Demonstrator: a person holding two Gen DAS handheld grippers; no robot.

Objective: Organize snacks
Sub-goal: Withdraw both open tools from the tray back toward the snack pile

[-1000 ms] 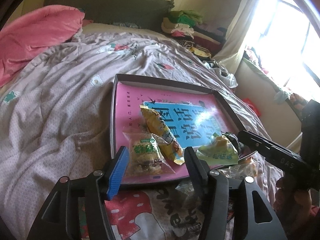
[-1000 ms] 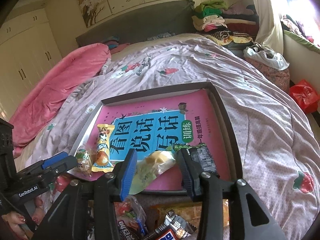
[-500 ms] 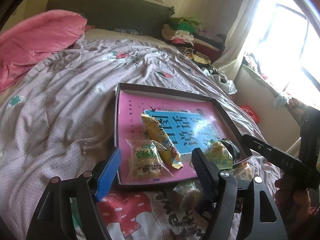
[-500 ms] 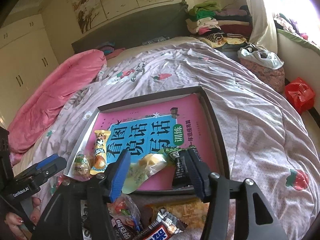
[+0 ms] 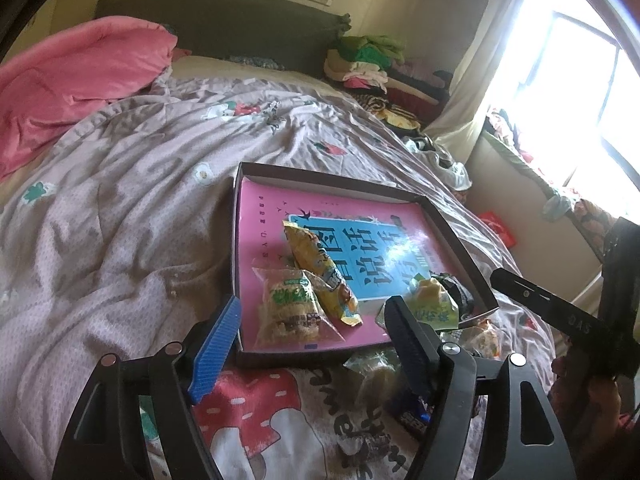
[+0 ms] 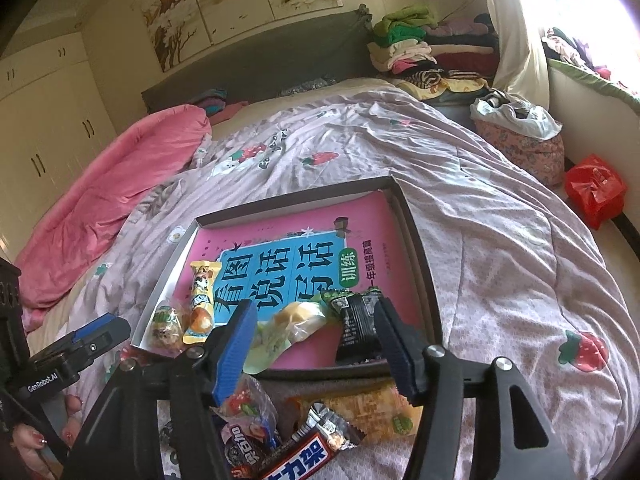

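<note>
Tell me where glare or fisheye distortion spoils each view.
Left wrist view: the window is blown out white, and glare washes the pink book in the tray. Right wrist view: evenly lit, printing sharp, though the bed bulges and the corners go dark.

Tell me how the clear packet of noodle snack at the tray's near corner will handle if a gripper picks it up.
The clear packet looks crinkly and thin, so it will probably flop and slip. The contents look brittle, so squeezing may crush them. It is likely light: it lies flat in the tray.
</note>
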